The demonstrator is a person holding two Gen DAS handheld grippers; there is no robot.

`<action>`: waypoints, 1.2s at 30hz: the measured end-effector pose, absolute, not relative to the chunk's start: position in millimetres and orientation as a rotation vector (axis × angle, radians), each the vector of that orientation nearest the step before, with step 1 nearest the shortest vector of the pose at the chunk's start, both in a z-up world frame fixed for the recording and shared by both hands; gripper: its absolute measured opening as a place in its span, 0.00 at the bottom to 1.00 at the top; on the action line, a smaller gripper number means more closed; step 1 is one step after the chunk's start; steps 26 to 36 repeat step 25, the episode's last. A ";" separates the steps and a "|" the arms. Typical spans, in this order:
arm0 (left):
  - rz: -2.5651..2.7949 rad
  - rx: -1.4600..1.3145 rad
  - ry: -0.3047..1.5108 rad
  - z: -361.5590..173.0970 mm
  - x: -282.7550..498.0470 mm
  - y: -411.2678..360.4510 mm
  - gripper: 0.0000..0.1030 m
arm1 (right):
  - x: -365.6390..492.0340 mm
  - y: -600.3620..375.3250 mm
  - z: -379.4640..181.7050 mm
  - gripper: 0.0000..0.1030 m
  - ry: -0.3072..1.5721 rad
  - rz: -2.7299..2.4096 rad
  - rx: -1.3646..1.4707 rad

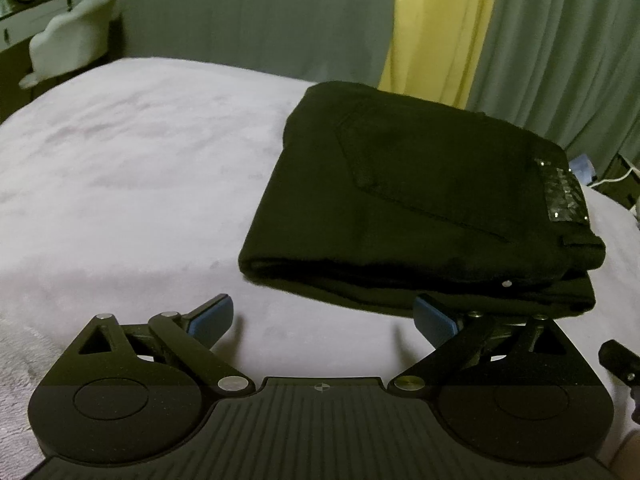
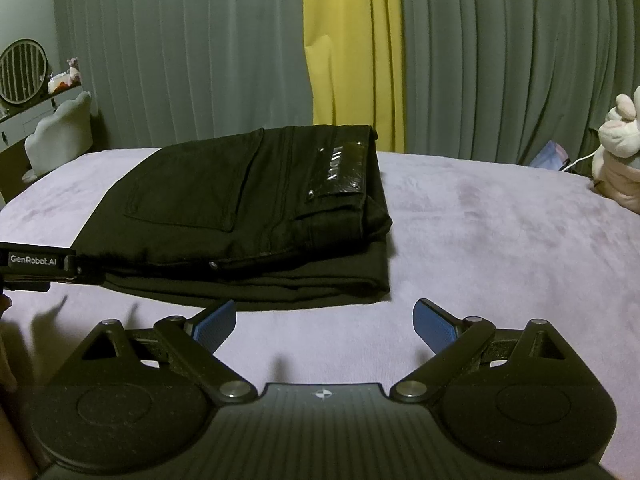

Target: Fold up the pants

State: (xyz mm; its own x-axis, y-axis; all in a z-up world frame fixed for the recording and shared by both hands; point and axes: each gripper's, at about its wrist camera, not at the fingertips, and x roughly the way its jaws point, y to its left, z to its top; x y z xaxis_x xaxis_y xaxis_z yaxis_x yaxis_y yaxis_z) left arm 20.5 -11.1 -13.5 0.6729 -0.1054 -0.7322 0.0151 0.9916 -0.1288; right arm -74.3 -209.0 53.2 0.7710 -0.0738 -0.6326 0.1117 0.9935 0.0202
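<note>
Black pants (image 1: 420, 200) lie folded into a thick rectangular stack on the lilac bed cover (image 1: 140, 184), back pocket and shiny waistband patch on top. My left gripper (image 1: 324, 318) is open just in front of the stack's near edge, its right blue pad close to the fold, nothing between the fingers. In the right wrist view the same pants (image 2: 256, 216) sit ahead and to the left. My right gripper (image 2: 324, 322) is open and empty, a short way in front of the stack's near right corner. The left gripper's body (image 2: 38, 266) shows at the left edge, by the stack.
Grey curtains with a yellow strip (image 2: 352, 60) hang behind the bed. A white cloud-shaped chair (image 2: 60, 136) and a round mirror (image 2: 22, 72) stand at the far left. A plush toy (image 2: 620, 152) sits at the bed's right edge, with a cable beside it.
</note>
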 end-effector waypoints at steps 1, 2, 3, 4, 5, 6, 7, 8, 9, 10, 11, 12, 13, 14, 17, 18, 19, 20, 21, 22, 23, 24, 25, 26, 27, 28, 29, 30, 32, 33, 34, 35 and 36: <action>-0.068 -0.118 0.828 -13.6 20.4 -10.4 0.98 | -74.4 -209.1 53.1 0.93 0.684 -0.100 0.058; -0.066 -0.118 0.828 -13.7 20.1 -10.1 0.98 | -74.4 -208.9 53.1 0.93 0.684 -0.101 0.059; -0.066 -0.117 0.828 -13.8 20.0 -10.1 0.98 | -74.5 -208.8 52.9 0.93 0.685 -0.102 0.059; -0.067 -0.116 0.827 -13.8 19.6 -9.6 0.98 | -75.0 -208.8 52.7 0.93 0.686 -0.102 0.060; -0.070 -0.116 0.827 -13.7 19.4 -9.9 0.98 | -74.9 -208.8 52.4 0.93 0.687 -0.101 0.060; -0.071 -0.114 0.827 -13.7 19.2 -10.2 0.98 | -74.8 -208.2 52.3 0.93 0.688 -0.102 0.059; -0.071 -0.111 0.826 -13.6 19.1 -10.7 0.98 | -75.0 -208.1 52.0 0.93 0.689 -0.102 0.058; -0.071 -0.108 0.824 -13.3 19.2 -11.0 0.98 | -74.1 -208.5 51.5 0.93 0.690 -0.102 0.057; -0.074 -0.103 0.817 -12.8 18.6 -11.4 0.98 | -74.1 -208.4 51.4 0.93 0.692 -0.102 0.057; -0.076 -0.100 0.811 -12.1 17.9 -11.5 0.98 | -73.8 -208.4 51.1 0.93 0.694 -0.102 0.056; -0.078 -0.100 0.808 -11.8 17.4 -11.4 0.98 | -74.2 -208.2 50.9 0.93 0.694 -0.102 0.055; -0.081 -0.099 0.806 -11.5 17.0 -11.4 0.98 | -74.2 -208.3 50.8 0.93 0.695 -0.103 0.055; -0.084 -0.098 0.806 -11.2 16.9 -11.5 0.98 | -74.4 -208.3 50.7 0.93 0.695 -0.104 0.055; -0.088 -0.096 0.806 -11.1 16.8 -11.6 0.98 | -74.0 -208.2 51.0 0.93 0.696 -0.104 0.056; -0.089 -0.084 0.802 -10.4 15.9 -12.6 0.98 | -73.7 -208.6 51.0 0.93 0.697 -0.106 0.060; -0.092 -0.083 0.803 -10.6 16.0 -12.7 0.98 | -73.2 -209.2 50.7 0.93 0.698 -0.106 0.060; -0.094 -0.082 0.804 -10.7 15.9 -12.7 0.98 | -73.2 -209.3 50.5 0.93 0.699 -0.107 0.061; -0.094 -0.079 0.806 -10.9 16.1 -13.1 0.98 | -73.5 -209.2 50.5 0.93 0.700 -0.108 0.061; -0.093 -0.075 0.808 -11.1 16.1 -13.5 0.98 | -73.2 -209.7 50.2 0.93 0.700 -0.108 0.061; -0.094 -0.070 0.812 -11.4 16.4 -14.1 0.98 | -73.2 -210.1 50.1 0.93 0.700 -0.108 0.061; -0.095 -0.066 0.817 -11.6 16.9 -14.7 0.98 | -73.0 -210.4 50.2 0.93 0.700 -0.108 0.061; -0.096 -0.060 0.823 -12.1 17.4 -15.8 0.98 | -73.0 -210.5 50.2 0.93 0.700 -0.109 0.061; -0.097 -0.052 0.829 -12.7 17.9 -16.7 0.98 | -73.3 -210.5 50.3 0.93 0.700 -0.110 0.061; -0.097 -0.052 0.829 -12.7 17.9 -16.7 0.98 | -73.3 -210.5 50.3 0.93 0.700 -0.110 0.061; -0.097 -0.052 0.829 -12.7 17.9 -16.7 0.98 | -73.3 -210.5 50.3 0.93 0.700 -0.110 0.061; -0.097 -0.052 0.829 -12.7 17.9 -16.7 0.98 | -73.3 -210.5 50.3 0.93 0.700 -0.110 0.061; -0.097 -0.052 0.829 -12.7 17.9 -16.7 0.98 | -73.3 -210.5 50.3 0.93 0.700 -0.110 0.061; -0.097 -0.052 0.829 -12.7 17.9 -16.7 0.98 | -73.3 -210.5 50.3 0.93 0.700 -0.110 0.061; -0.097 -0.052 0.829 -12.7 17.9 -16.7 0.98 | -73.3 -210.5 50.3 0.93 0.700 -0.110 0.061; -0.097 -0.052 0.829 -12.7 17.9 -16.7 0.98 | -73.3 -210.5 50.3 0.93 0.700 -0.110 0.061; -0.097 -0.052 0.829 -12.7 17.9 -16.7 0.98 | -73.3 -210.5 50.3 0.93 0.700 -0.110 0.061; -0.097 -0.052 0.829 -12.7 17.9 -16.7 0.98 | -73.3 -210.5 50.3 0.93 0.700 -0.110 0.061; -0.097 -0.052 0.829 -12.7 17.9 -16.7 0.98 | -73.3 -210.5 50.3 0.93 0.700 -0.110 0.061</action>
